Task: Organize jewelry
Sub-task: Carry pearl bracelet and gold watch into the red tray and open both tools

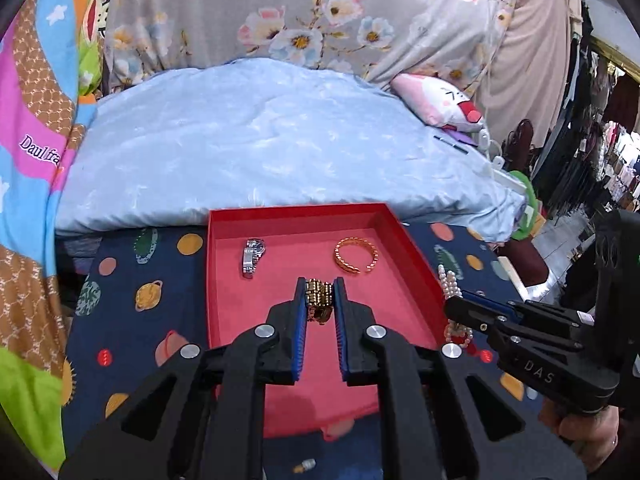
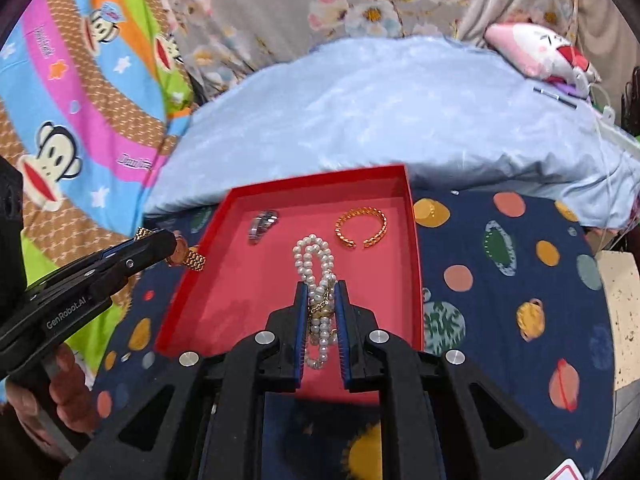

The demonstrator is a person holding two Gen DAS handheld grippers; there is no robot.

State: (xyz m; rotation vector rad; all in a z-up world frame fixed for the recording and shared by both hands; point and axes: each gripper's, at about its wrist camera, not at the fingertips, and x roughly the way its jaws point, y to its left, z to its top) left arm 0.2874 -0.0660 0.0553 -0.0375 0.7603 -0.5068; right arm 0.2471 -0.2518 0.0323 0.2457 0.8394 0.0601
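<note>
A red tray (image 1: 224,280) lies on a navy planet-print cloth. Inside it are a silver watch (image 1: 252,258) at the far left and a gold bangle (image 1: 356,255) at the far right. My left gripper (image 1: 320,286) hangs over the tray's near middle, shut on a gold link watch (image 1: 319,300). To its right, at the tray's right wall, my right gripper (image 1: 450,305) carries a pearl strand (image 1: 450,280). In the right wrist view the right gripper (image 2: 321,286) is shut on the looped pearl strand (image 2: 316,252) above the tray (image 2: 188,300), with the left gripper (image 2: 170,242) and gold watch (image 2: 194,259) at the tray's left wall.
A pale blue duvet (image 1: 260,140) rises just behind the tray. A pink plush toy (image 1: 436,100) lies at the back right, and a bright cartoon sheet (image 2: 80,120) on the left. A small bulb-like item (image 1: 304,466) rests on the cloth (image 2: 500,280) near me. A hand (image 2: 68,396) holds the left gripper.
</note>
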